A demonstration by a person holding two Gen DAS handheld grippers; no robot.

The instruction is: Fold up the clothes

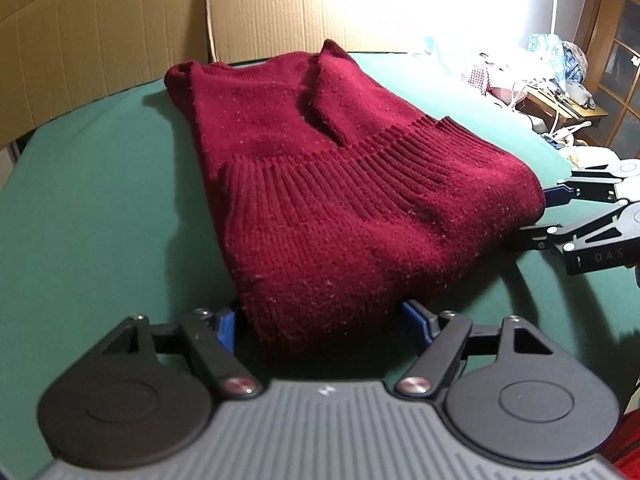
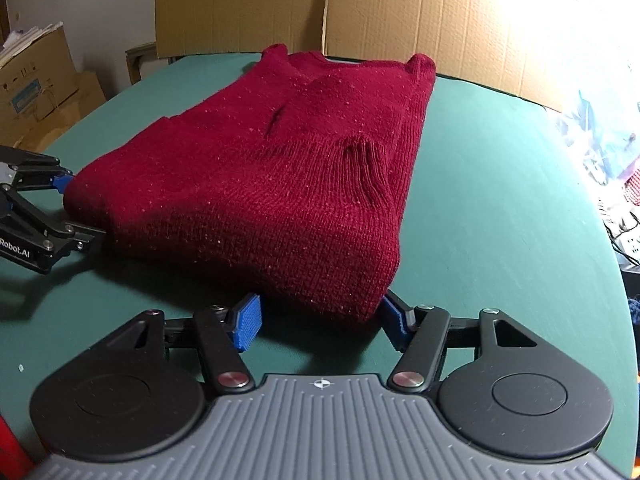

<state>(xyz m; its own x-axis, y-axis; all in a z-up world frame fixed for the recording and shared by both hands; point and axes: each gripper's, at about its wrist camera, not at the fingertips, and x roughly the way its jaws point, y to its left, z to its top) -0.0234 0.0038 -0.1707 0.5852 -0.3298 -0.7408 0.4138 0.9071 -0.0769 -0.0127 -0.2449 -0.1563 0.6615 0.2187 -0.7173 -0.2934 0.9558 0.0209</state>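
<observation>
Knitwear is lying part-folded in the middle of the green table (image 1: 80, 208): a dark red sweater (image 1: 328, 184) with its sleeves laid in over the body and the ribbed band running across the top layer. Cardboard sheets (image 2: 440, 24) are standing along the far edge.

Both claws are reaching in at the near end of the bundle, one at each near corner. The left gripper (image 1: 320, 320) is straddling the near left corner, its blue pads (image 1: 416, 320) standing wide on either side of the thick fold, and the knit is sitting between them; whether they are pressing it yet I cannot tell. The right gripper (image 2: 320, 316) is doing the same at the near right corner, where the left pad is plainly standing off the cloth, so that claw is reading as open.

Doing this step well probably means pushing each claw further under, so all layers are caught and not just the top one, then closing both together. Lifting evenly and carrying the near end towards the far end should be keeping the sleeves tucked in. An uneven lift is risking a skewed fold.
</observation>
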